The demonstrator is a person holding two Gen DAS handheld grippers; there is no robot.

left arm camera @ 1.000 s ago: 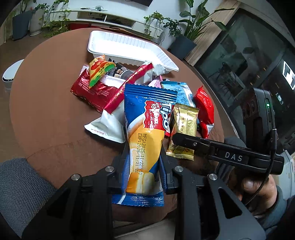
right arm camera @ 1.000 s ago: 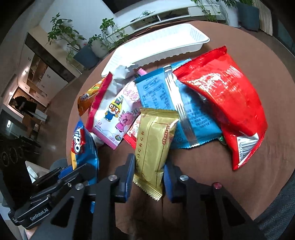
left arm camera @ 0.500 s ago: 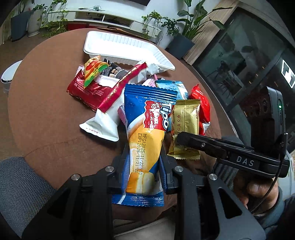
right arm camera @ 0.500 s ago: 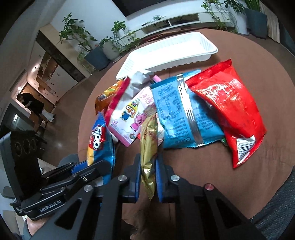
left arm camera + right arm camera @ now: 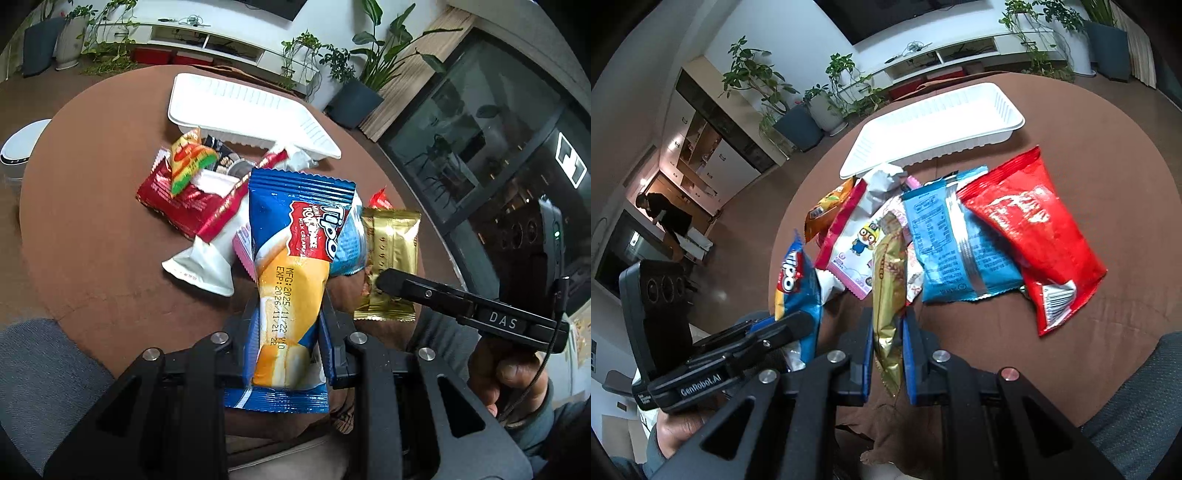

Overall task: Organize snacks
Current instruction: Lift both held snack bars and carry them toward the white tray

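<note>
My left gripper [image 5: 286, 332] is shut on a blue and orange Tipo packet [image 5: 291, 273], held upright above the brown round table [image 5: 88, 236]. The same Tipo packet [image 5: 796, 284] shows at the left of the right wrist view. My right gripper [image 5: 886, 339] is shut on a gold wafer packet [image 5: 888, 291], squeezed edge-on and lifted off the pile. From the left wrist view the gold packet [image 5: 391, 251] hangs from the right gripper's finger [image 5: 413, 288]. An empty white tray [image 5: 934, 125] lies at the far side of the table; the white tray [image 5: 251, 107] also shows behind the pile.
Loose snacks lie between me and the tray: a red bag [image 5: 1034, 236], a light-blue packet [image 5: 953, 243], a cartoon packet [image 5: 857, 243], an orange bag [image 5: 827, 210], a dark-red packet [image 5: 177, 203], a white wrapper [image 5: 207, 262]. Grey fabric [image 5: 40, 362] borders the near table edge.
The right gripper shut on the gold packet, pinched it edge-on and raised it off the table. The left gripper kept its hold on the Tipo packet, almost still.
</note>
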